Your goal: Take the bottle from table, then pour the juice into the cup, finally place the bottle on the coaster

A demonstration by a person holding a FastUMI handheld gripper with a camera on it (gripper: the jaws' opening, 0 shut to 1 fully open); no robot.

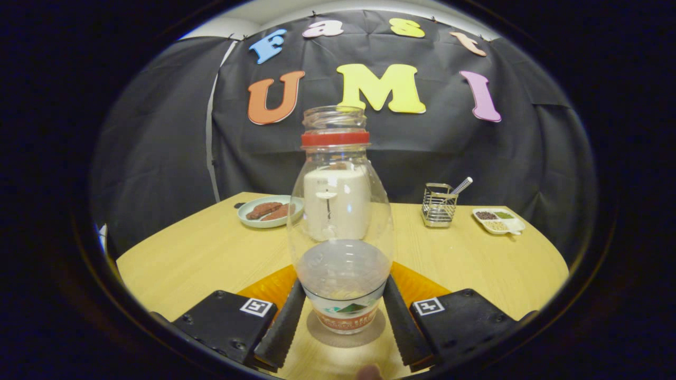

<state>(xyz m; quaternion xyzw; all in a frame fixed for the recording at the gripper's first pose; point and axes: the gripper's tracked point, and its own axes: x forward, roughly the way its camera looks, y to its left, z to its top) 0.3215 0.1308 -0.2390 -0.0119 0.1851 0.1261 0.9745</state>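
Note:
A clear plastic bottle (340, 211) with a red neck ring and no cap stands upright between my fingers. It has a label band at its base and looks nearly empty. My gripper (344, 287) is shut on its lower part, one finger (285, 322) pressing each side. A round grey shadow lies on the wooden table (200, 253) under the bottle's base; I cannot tell whether the base touches the table. An orange coaster (266, 289) lies just beyond the base, showing on both sides of the bottle. A white cup (338, 203) stands behind it, seen through the clear plastic.
A pale plate (252, 220) with brown food pieces sits at the back left of the table. At the back right are a wire holder (438, 208) with a utensil in it and a small divided dish (499, 220). Black cloth walls close behind.

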